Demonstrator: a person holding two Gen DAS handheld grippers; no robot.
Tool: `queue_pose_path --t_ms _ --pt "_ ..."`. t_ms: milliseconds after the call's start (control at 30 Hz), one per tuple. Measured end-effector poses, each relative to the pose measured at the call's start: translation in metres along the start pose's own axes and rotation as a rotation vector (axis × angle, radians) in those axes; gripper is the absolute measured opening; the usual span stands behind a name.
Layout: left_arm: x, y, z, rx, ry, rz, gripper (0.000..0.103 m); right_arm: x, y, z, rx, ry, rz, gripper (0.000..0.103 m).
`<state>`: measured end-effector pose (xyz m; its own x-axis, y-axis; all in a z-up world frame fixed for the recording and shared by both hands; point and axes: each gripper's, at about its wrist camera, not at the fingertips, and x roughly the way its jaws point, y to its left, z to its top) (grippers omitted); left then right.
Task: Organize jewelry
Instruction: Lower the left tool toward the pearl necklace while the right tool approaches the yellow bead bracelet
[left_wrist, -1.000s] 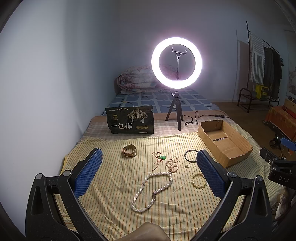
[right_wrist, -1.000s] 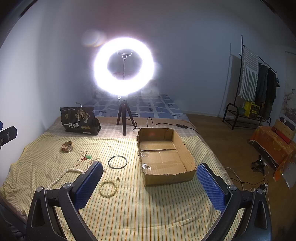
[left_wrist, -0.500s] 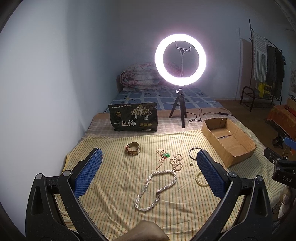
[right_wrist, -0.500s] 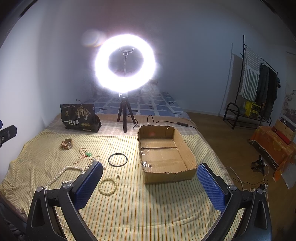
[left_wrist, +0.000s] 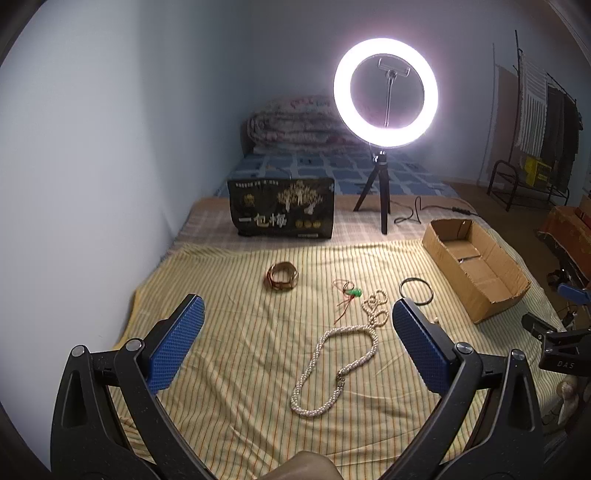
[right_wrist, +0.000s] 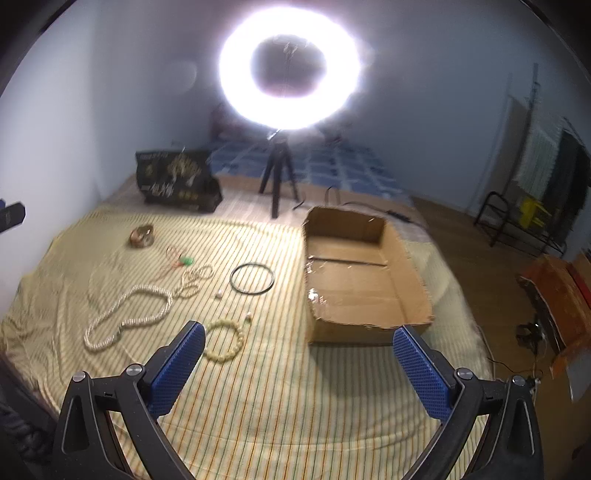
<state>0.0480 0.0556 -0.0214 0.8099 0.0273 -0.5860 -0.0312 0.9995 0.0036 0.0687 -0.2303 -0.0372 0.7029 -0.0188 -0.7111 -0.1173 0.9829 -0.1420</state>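
Observation:
Jewelry lies scattered on a yellow striped cloth (left_wrist: 229, 354). A long pearl necklace (left_wrist: 334, 369) (right_wrist: 127, 317) sits between the fingers of my open left gripper (left_wrist: 295, 317), which hovers above it. Further back are a brown bangle (left_wrist: 282, 276) (right_wrist: 141, 236), a green pendant on red cord (left_wrist: 352, 292) (right_wrist: 184, 261), a thin bead string (left_wrist: 376, 308) (right_wrist: 194, 282) and a black ring (left_wrist: 416, 291) (right_wrist: 252, 279). A pale bead bracelet (right_wrist: 223, 341) lies by the left finger of my open right gripper (right_wrist: 299, 341). An open cardboard box (left_wrist: 474, 266) (right_wrist: 360, 280) stands to the right.
A lit ring light on a tripod (left_wrist: 384, 92) (right_wrist: 288, 70) and a black printed bag (left_wrist: 282, 212) (right_wrist: 177, 181) stand behind the cloth. A wall runs along the left. Right of the bed are floor, a clothes rack (left_wrist: 535, 129) and cables.
Both grippers have moved forward and tilted down toward the cloth. The right view has blurred and the box and jewelry sit larger in it. Both stay open.

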Motion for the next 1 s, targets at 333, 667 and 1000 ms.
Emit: queue_pose_path --t_ms 333,667,1000 --pt "0.076 0.02 -0.014 -0.025 0.247 -0.07 0.081 0.059 0.001 0.0 -0.027 0.193 0.126 0.099" --pt "0.142 0.01 -0.044 -0.045 0.491 -0.177 0.068 0.115 0.005 -0.004 0.036 0.409 0.251 0.074" --pt "0.179 0.016 -0.057 -0.082 0.598 -0.19 0.05 0.149 0.015 -0.007 0.065 0.515 0.292 0.067"
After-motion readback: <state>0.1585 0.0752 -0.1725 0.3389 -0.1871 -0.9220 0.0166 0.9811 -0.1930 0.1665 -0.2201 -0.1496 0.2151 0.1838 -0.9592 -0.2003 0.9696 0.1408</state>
